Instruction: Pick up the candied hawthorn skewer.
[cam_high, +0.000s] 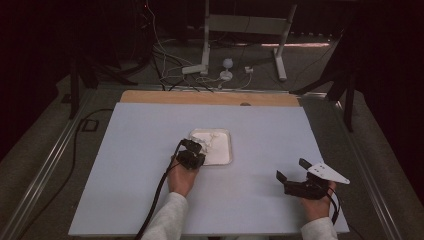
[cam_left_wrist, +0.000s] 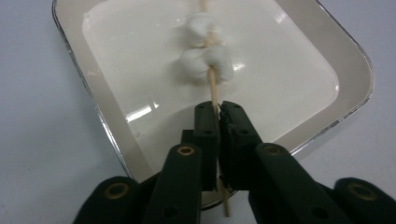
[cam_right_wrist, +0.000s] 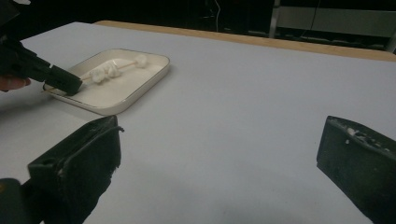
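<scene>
A white square tray (cam_high: 222, 159) (cam_left_wrist: 345, 60) (cam_right_wrist: 140, 88) sits mid-table. Over it lies a thin wooden skewer (cam_left_wrist: 214, 88) (cam_right_wrist: 127, 66) threaded with white marshmallows (cam_left_wrist: 206, 60) (cam_right_wrist: 105, 72) (cam_high: 209, 141). My left gripper (cam_left_wrist: 218, 112) (cam_high: 196, 148) (cam_right_wrist: 74, 84) reaches over the tray's near rim and is shut on the skewer's bare near end, with the stick pinched between its pads and its tail poking out below the jaws. My right gripper (cam_right_wrist: 219, 140) (cam_high: 291, 169) rests at the front right of the table, well apart from the tray, open with nothing between its fingers.
The pale tabletop (cam_high: 150, 150) has a wooden strip (cam_high: 210, 98) along its far edge. Beyond it stand a metal frame (cam_high: 245, 35) and loose cables (cam_high: 170, 75) on the floor. A black cable (cam_high: 155, 200) trails from my left gripper.
</scene>
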